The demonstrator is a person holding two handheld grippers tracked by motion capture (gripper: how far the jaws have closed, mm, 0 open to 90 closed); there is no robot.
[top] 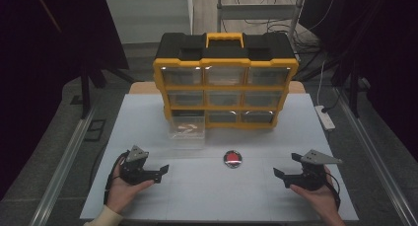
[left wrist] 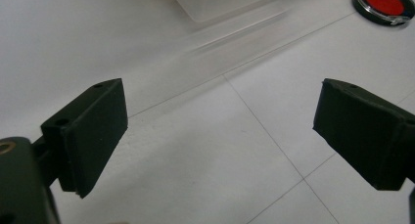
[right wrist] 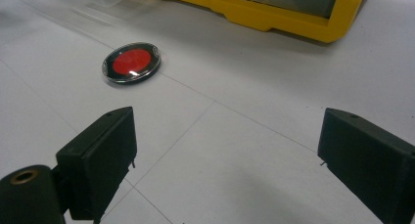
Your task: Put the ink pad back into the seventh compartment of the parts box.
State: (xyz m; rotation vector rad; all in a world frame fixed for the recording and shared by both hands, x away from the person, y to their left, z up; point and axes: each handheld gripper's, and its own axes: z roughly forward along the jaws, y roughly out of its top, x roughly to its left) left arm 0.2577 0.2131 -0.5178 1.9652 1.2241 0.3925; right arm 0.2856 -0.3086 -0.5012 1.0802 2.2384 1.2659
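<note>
Lying between both empty, wide-open grippers, the red disc [top: 232,158] sits nearer the right gripper [top: 286,174] than the left gripper [top: 158,171].

Pretty dim room. A white worktop [top: 148,122] sits on a grey floor [top: 59,137], with dark curtains [top: 44,53] hanging left and right of it. Just off the worktop's right edge lies a white power strip [top: 326,117]; behind it, a metal rack [top: 261,11] and tangled cables [top: 308,41].

A white power strip [top: 325,116] lies at the table's [top: 138,122] right edge (cable trailing back) — beyond, a metal shelf frame [top: 261,11].
</note>
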